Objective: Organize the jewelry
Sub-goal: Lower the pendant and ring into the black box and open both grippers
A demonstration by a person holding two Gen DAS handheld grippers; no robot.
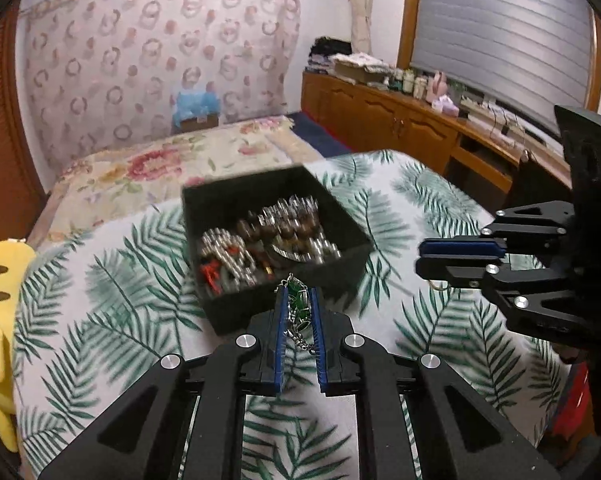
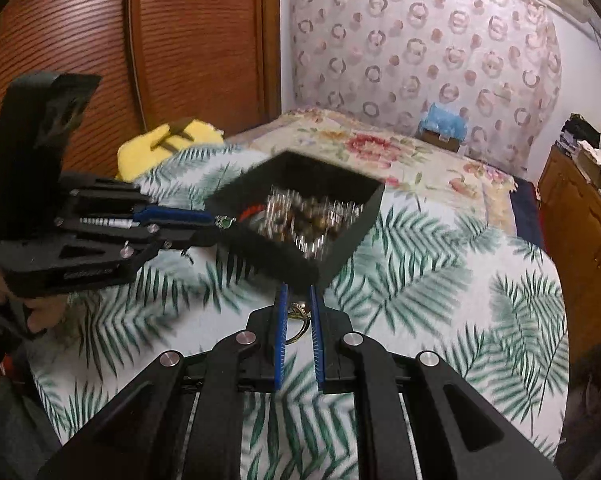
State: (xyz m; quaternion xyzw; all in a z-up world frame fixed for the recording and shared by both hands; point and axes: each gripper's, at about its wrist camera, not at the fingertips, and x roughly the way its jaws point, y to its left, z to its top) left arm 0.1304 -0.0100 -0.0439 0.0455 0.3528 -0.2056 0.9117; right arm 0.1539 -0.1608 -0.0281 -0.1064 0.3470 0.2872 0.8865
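**Both jaws loaded, box waiting**

Jaws on my left gripper are clenched on a green pendant with a silver chain; those on my right gripper pinch a gold ring. Both pieces are held above the leaf-print cloth, just short of the black box. From the left wrist view the box sits at twelve o'clock, its near wall touching the pendant's tip in the picture, and the right gripper comes in from three o'clock. The box already carries a heap of silver, brown and red pieces, so I judge the sorting well under way. What remains, as far as I can see, is dropping these two in.
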